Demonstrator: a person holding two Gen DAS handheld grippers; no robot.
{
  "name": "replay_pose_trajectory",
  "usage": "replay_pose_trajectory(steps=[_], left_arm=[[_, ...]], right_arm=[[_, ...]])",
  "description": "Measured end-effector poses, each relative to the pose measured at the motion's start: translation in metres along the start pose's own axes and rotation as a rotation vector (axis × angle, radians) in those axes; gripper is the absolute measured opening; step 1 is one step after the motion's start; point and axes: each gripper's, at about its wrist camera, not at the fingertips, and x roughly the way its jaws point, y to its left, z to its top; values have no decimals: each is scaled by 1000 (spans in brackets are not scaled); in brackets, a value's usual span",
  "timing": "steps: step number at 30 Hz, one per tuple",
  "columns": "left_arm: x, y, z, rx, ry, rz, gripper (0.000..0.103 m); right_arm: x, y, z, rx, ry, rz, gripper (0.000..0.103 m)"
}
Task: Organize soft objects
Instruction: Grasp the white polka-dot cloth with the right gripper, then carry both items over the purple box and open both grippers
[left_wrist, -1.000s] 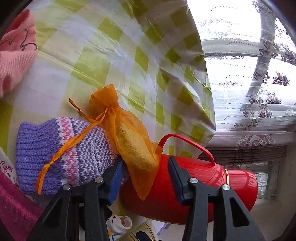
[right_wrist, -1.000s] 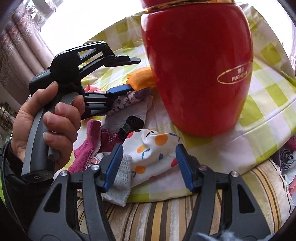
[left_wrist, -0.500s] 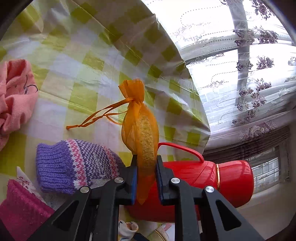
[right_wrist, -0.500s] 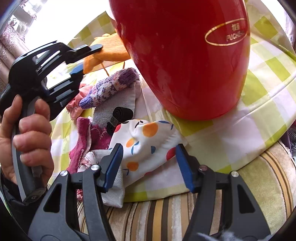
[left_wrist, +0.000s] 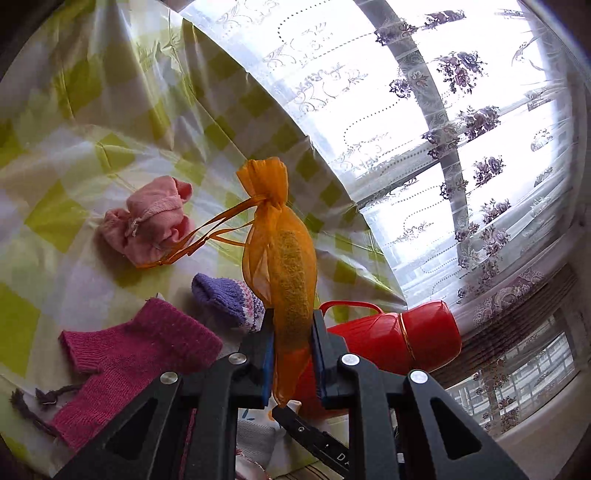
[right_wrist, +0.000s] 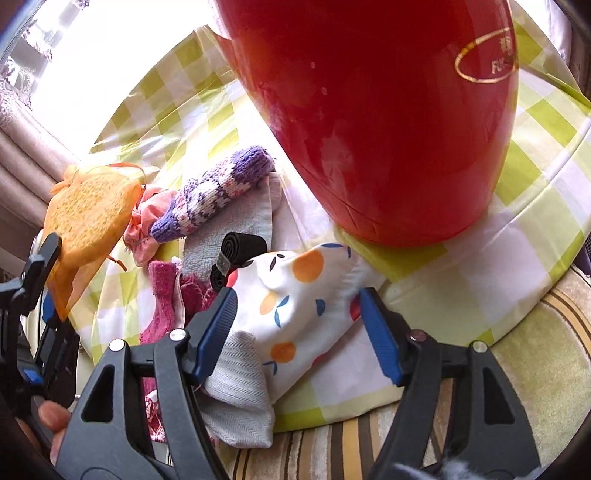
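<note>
Left gripper (left_wrist: 291, 354) clamping orange pouch (left_wrist: 286, 269), contents veiled, flask (left_wrist: 391, 343) half hidden

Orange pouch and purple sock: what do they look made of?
Orange pouch: sheer organza-like mesh, slightly glossy; the grainy yellow filling shows through, ribbon drawstring. Purple sock: chunky knitted yarn, probably wool or acrylic, matte, with visible stitches and a pink-white pattern.

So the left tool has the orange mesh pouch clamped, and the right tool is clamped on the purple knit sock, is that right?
Not quite. The left tool does clamp the orange mesh pouch, but the right tool grips nothing: its jaws are opening around the fruit-print cloth, and the purple knit sock lies untouched, as the right wrist view shows.
</note>
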Motion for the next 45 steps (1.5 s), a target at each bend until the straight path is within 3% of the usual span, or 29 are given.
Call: replay_pose_trajectory(steps=[3, 6, 10, 18, 24, 32, 45], left_arm=[[-13, 7, -16, 0, -36, 10, 18], [-21, 15, -29, -24, -58, 6, 18], [-29, 20, -42, -41, -78, 0, 18], [-44, 12, -54, -5, -115, -30, 18], [-45, 1, -61, 21, -102, -54, 18], [-45, -17, -79, 47, -78, -77, 18], [-28, -63, -113, 123, 9, -134, 18]], right_arm=[[8, 8, -2, -52, 14, -51, 70], [13, 12, -6, -70, 8, -87, 46], [10, 9, -8, -88, -3, -70, 30], [-13, -10, -12, -108, -28, -31, 17], [-42, -27, -11, -133, -78, -16, 16], [-77, -53, -8, -135, -82, 36, 15], [-122, -113, 10, -97, -93, 41, 15]])
